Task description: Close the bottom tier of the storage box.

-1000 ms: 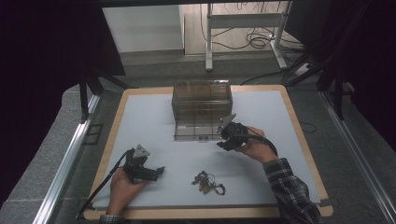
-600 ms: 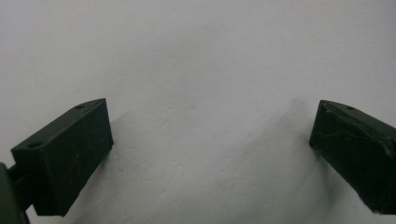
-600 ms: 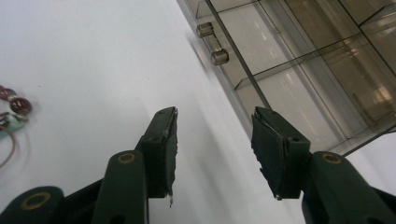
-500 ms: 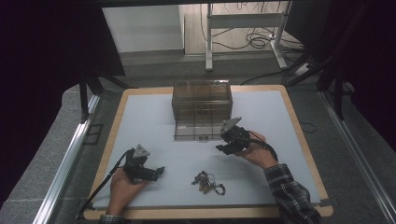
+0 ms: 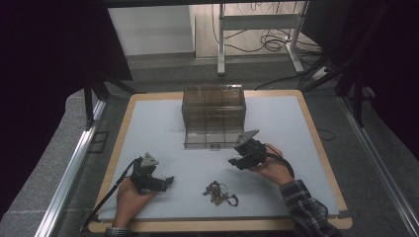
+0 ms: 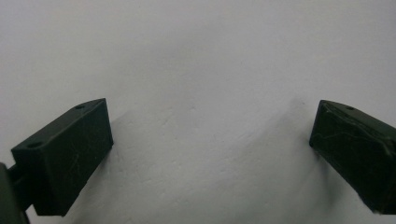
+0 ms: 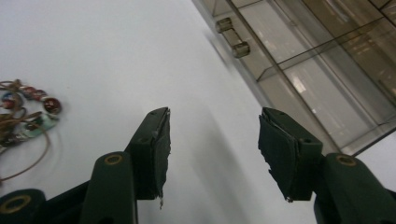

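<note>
looks like the reaching step, before any pick-up. bead string [image 5: 220, 192] lies on the bench [image 5: 148, 128], in front of the clear box [image 5: 213, 116]. right gripper [image 7: 212, 140] just by the box front, fingers spread, empty. left gripper [image 6: 210, 140] further from the box, fingers wide, empty. next: lower onto the beads, then pinch.

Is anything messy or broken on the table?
A bit. The beaded jewellery lies in a tangled heap on the white mat, outside the clear drawer box, whose bottom drawer is pulled out. The right gripper has frayed, ragged pads on its open jaws. The left gripper looks fine.
</note>
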Available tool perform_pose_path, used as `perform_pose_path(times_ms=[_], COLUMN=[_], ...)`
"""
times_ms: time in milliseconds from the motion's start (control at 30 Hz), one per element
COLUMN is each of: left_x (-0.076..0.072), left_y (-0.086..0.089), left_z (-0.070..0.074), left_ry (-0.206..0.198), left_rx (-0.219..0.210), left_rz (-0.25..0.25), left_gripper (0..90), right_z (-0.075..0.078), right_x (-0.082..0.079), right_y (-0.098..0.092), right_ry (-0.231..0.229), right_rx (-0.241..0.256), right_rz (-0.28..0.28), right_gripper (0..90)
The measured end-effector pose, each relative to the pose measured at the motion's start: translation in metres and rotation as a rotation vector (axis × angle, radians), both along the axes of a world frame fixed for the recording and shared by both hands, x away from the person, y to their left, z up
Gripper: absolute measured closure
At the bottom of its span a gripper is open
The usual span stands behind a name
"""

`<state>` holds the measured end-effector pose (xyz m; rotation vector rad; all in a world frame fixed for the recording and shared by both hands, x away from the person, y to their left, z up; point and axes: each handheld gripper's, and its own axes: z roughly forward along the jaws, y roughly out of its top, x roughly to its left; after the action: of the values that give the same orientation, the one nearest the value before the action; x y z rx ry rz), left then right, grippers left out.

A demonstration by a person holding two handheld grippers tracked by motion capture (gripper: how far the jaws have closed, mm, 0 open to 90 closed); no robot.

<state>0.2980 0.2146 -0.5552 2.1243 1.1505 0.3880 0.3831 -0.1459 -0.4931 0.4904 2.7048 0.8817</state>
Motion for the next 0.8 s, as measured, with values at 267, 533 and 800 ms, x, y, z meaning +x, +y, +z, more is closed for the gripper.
perform_pose_path(times_ms=[267, 533, 800], left_x=[0.0, 0.0, 0.0], left_y=[0.0, 0.0, 0.0], left_z=[0.0, 0.0, 0.0], left_ry=[-0.002, 0.0, 0.0], left_rx=[0.003, -0.001, -0.003], left_rz=[-0.003, 0.0, 0.003], left_gripper=[0.0, 0.0, 0.0], right_z=[-0.001, -0.003, -0.002], right_x=[-0.016, -0.026, -0.036], right_y=[0.003, 0.008, 0.011], right_ry=[-0.01, -0.013, 0.001], right_rx=[0.03, 0.034, 0.061], right_rz=[0.023, 0.039, 0.047], right_gripper=[42.5, 42.5, 42.4])
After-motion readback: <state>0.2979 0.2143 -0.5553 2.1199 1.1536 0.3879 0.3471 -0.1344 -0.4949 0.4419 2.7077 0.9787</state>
